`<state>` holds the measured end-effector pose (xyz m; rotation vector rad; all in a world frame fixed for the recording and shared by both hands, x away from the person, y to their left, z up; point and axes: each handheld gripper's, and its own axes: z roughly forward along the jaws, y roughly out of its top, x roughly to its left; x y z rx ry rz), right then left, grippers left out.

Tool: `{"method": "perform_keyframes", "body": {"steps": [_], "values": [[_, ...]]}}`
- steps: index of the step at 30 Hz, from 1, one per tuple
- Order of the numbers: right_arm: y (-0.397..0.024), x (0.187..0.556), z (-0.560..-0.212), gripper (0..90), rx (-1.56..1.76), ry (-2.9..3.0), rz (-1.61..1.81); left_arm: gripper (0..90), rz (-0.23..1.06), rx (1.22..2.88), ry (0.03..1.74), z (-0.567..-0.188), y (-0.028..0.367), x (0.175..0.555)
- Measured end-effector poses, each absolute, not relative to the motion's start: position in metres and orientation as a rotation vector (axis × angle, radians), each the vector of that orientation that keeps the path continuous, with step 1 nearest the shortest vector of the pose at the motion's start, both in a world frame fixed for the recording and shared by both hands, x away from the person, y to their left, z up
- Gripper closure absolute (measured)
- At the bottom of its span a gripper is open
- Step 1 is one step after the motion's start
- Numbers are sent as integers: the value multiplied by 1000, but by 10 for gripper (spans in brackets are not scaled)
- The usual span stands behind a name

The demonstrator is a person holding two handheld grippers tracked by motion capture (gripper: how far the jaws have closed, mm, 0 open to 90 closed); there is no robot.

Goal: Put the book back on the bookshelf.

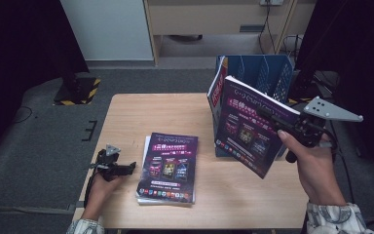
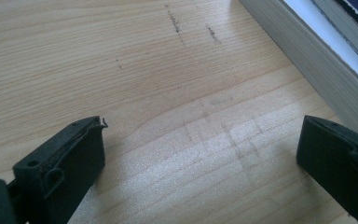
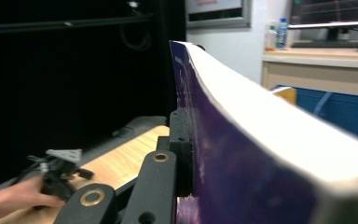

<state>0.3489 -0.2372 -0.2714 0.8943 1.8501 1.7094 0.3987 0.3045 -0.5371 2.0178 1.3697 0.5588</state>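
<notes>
A: Right gripper (image 1: pixel 283 127) noted at 3 o'clock of the table (image 1: pixel 126 114), raised above it. State of jaws?

B: Jaws pinched on a book (image 1: pixel 253 124). In the right gripper view one black jaw is pressed flat against the purple cover (image 3: pixel 242 186), with the white page block (image 3: pixel 279 126) seen edge-on beyond it. The far jaw is hidden by the book.

A: Attitude of the book?

B: Held off the table, tilted, cover faced toward 9 o'clock. It is gripped at its right edge. Position recorded as in front of the blue rack (image 1: pixel 265 73), which stands at 2 o'clock. A second volume (image 1: pixel 216 90), red and white on its cover, is seen upright just behind the held one, at the rack's left end. Contact between the two cannot be told.

A: Left gripper (image 1: pixel 121 168)?

B: Rested at 8 o'clock, near the table's left edge, held in the left hand (image 1: pixel 100 187). Jaws spread wide, nothing between them. In the left gripper view bare wood is seen between the two pads (image 2: pixel 70 158), and the paper edge of a stack (image 2: pixel 321 74) is seen at 2 o'clock of that view, just beside the far jaw but apart from it.

A: The stack?

B: Flat at 6 o'clock of the table, same purple cover on top (image 1: pixel 168 165), more sheets beneath. Well apart from the held book.
</notes>
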Motion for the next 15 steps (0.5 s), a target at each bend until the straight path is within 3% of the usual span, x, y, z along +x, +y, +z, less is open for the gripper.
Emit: {"method": "perform_keyframes", "body": {"steps": [15], "values": [[-244,375,-272,826,1024,1756,1566,0,562,2017,1374,-537,304,399]]}}
